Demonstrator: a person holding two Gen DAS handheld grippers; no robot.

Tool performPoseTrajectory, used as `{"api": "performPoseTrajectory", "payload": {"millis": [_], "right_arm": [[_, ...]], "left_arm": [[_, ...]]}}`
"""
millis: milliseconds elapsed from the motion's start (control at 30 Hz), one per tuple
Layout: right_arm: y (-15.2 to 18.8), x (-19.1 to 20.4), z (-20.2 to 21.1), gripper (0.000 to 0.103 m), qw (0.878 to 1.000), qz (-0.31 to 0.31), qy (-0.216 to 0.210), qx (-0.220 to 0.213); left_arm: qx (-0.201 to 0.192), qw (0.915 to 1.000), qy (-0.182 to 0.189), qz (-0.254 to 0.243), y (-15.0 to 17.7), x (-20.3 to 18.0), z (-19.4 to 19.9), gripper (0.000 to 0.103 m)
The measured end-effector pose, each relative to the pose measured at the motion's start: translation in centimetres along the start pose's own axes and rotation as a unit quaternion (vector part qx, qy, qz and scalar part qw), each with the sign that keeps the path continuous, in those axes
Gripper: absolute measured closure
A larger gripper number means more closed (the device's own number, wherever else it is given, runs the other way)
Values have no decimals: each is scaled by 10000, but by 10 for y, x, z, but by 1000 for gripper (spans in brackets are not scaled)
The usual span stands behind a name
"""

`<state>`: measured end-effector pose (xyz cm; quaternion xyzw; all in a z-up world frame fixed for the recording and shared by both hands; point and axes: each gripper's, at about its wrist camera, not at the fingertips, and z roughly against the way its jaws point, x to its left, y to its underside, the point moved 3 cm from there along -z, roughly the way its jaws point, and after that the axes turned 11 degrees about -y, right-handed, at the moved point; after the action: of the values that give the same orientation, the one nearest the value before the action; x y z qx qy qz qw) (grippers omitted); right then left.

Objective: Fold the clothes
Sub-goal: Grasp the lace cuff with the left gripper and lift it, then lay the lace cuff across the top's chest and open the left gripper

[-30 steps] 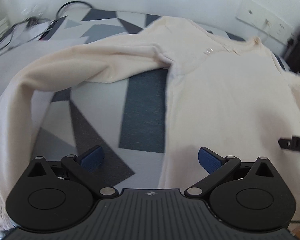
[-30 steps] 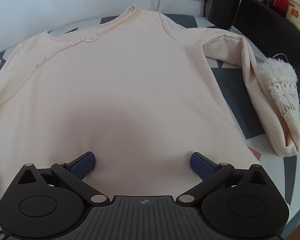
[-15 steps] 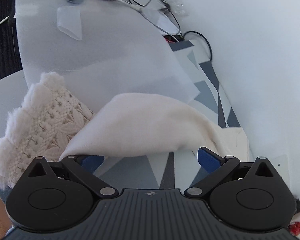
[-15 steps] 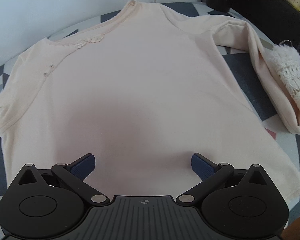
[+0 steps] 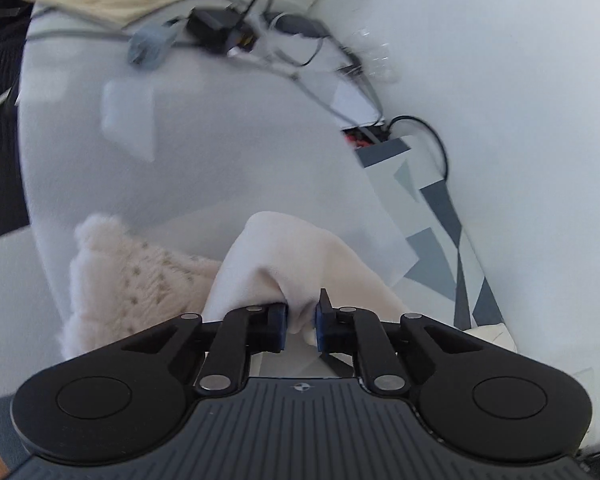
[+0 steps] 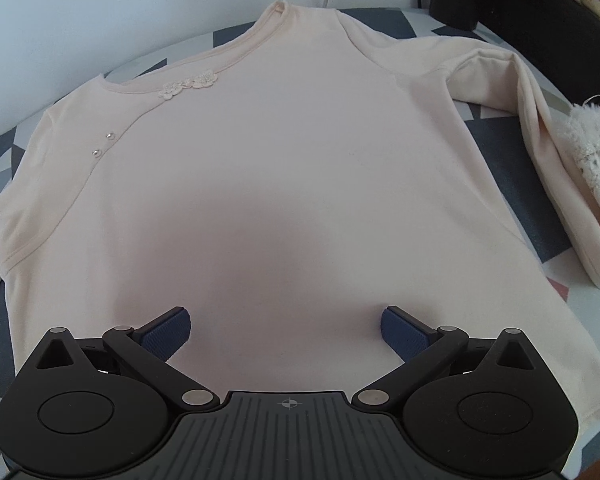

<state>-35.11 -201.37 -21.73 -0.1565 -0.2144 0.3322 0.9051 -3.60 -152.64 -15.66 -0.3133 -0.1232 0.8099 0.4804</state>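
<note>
1. The left gripper (image 5: pixel 300 322) had its jaws clamped narrow on a pinch of the top's left sleeve (image 5: pixel 284 264), just short of the fluffy lace cuff (image 5: pixel 140 280), out by the left edge of the table (image 5: pixel 432 248).
2. The right gripper (image 6: pixel 286 326) stood wide, holding nothing, hanging above the lower body of the cream long-sleeved top (image 6: pixel 280 152).
3. The top lay flat and face up across the table, collar toward the far edge by the wall; its right sleeve (image 6: pixel 540 152) was doubled back near the right edge.
4. It looked light, soft and limp: it should drape from any grip and crease readily. Not slippery, by the look of it.
5. The flower trim (image 6: pixel 188 85) and small studs (image 6: pixel 102 144) near the neckline seemed the delicate bits, likewise the lace; best left alone.
6. Plain sleeve fabric, hem corners or shoulder seams looked the safest holds.
7. No brand, label or readable writing showed on the top; the wall plates' tiny print was too small to read.
</note>
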Motion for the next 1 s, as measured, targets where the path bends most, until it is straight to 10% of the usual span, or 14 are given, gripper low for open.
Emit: {"api": "performPoseTrajectory", "payload": {"millis": [133, 267, 433, 533, 600, 633, 1000], "right_arm": [[-5, -7, 5, 1, 9998, 98, 83, -180], [-11, -25, 14, 1, 9991, 20, 218, -374], [-12, -53, 26, 1, 9969, -95, 477, -623], [-10, -67, 26, 1, 9954, -19, 698, -655], [-7, -76, 26, 1, 9954, -110, 721, -626], [-6, -81, 26, 1, 9955, -180, 706, -610], [-4, -87, 19, 1, 9965, -247, 656, -455]], "left_arm": [[-639, 9874, 794, -1213, -3, -94, 29, 90], [-753, 9445, 2034, -2466, 31, -196, 57, 90], [126, 8739, 3039, -3793, 120, -289, 61, 89], [780, 8578, 2562, -4387, 171, -310, 34, 76], [844, 8514, 2129, -4719, 192, -307, 22, 33], [784, 8517, 2042, -4762, 194, -301, 20, 28], [761, 8799, 1211, -4532, 165, -249, 9, 19]]}}
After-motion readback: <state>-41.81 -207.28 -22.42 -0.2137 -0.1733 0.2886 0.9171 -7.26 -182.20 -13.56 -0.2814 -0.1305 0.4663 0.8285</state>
